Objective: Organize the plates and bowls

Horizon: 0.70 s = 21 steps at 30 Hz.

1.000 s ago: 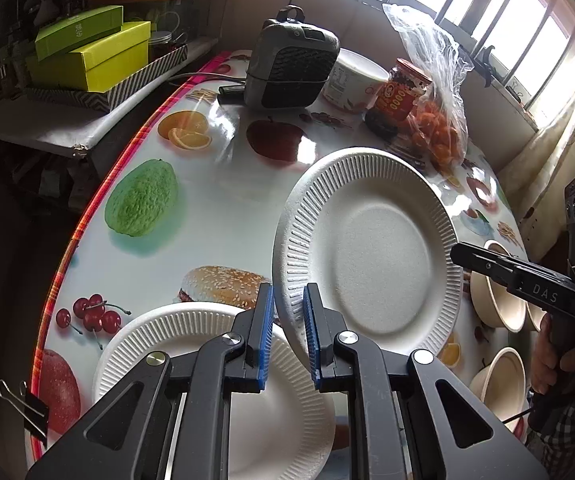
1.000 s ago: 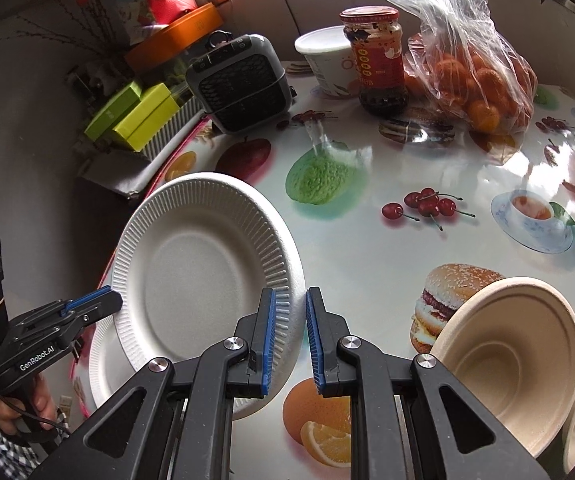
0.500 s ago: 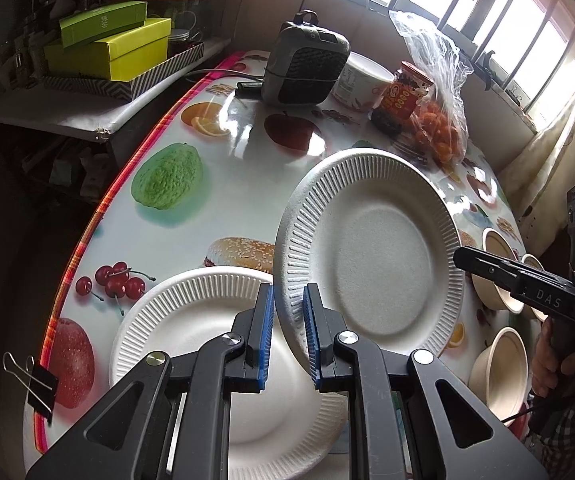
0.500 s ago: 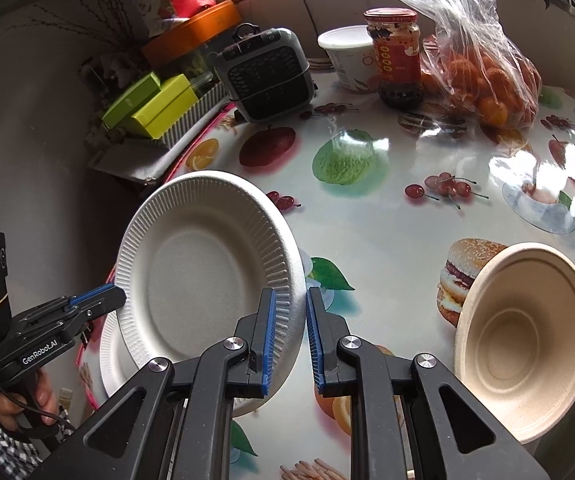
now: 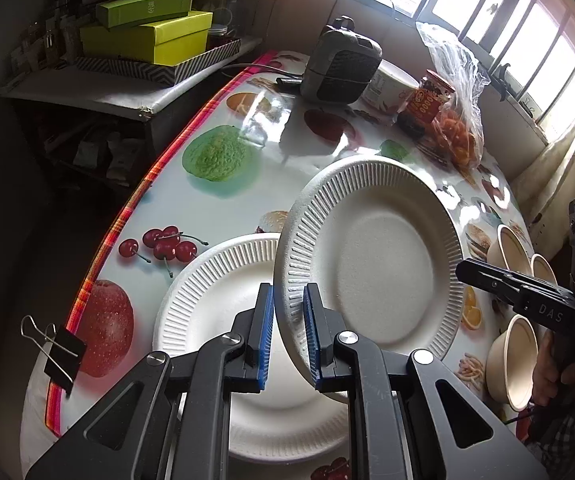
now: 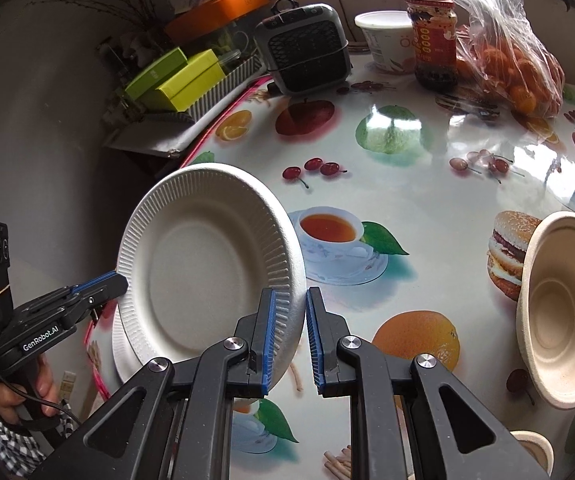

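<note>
A white ribbed paper plate [image 5: 375, 264] hangs tilted between both grippers. My left gripper [image 5: 289, 340] is shut on its near rim, and my right gripper [image 6: 290, 336] is shut on the opposite rim of the same plate [image 6: 203, 268]. It hangs just above a second white plate [image 5: 223, 316] lying flat at the table's near left corner; that plate also shows under the held one in the right wrist view [image 6: 123, 356]. Three beige bowls stand to the right [image 5: 511, 248], [image 5: 543, 270], [image 5: 511, 360]. One beige bowl [image 6: 559, 312] is large in the right wrist view.
A grey heater [image 5: 339, 66], a white tub [image 5: 391, 86], a red jar [image 5: 427, 100] and a bag of oranges [image 5: 459, 136] stand at the table's far end. Green boxes [image 5: 147, 36] sit on a side shelf. A binder clip [image 5: 57, 350] grips the tablecloth edge.
Both grippers have carried the held plate toward the table's near left corner, so it now hangs over the flat plate. The grip has not changed.
</note>
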### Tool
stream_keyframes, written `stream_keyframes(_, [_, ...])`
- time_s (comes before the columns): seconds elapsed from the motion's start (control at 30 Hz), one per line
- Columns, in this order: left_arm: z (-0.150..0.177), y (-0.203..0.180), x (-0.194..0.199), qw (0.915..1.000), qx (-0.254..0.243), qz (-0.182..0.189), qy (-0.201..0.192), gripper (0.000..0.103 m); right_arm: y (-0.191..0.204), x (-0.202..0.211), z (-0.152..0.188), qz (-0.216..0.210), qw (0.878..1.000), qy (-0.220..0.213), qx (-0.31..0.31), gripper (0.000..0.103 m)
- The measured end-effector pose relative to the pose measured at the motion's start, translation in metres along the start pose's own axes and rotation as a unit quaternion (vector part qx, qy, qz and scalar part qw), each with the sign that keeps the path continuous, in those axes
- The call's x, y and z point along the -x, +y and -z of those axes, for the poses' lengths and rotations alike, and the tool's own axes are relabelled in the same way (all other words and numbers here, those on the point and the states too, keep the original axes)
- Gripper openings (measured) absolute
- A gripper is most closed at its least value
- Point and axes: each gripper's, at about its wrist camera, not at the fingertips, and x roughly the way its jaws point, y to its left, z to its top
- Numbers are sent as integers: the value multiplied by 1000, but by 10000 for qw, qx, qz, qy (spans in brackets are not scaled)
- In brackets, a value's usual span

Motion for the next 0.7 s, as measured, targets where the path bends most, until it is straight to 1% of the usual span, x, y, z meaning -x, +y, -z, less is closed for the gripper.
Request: stream_keyframes(0.7, [30, 55, 17, 9988, 427, -220, 50, 16, 52, -35, 15, -159, 9982, 423, 401, 15])
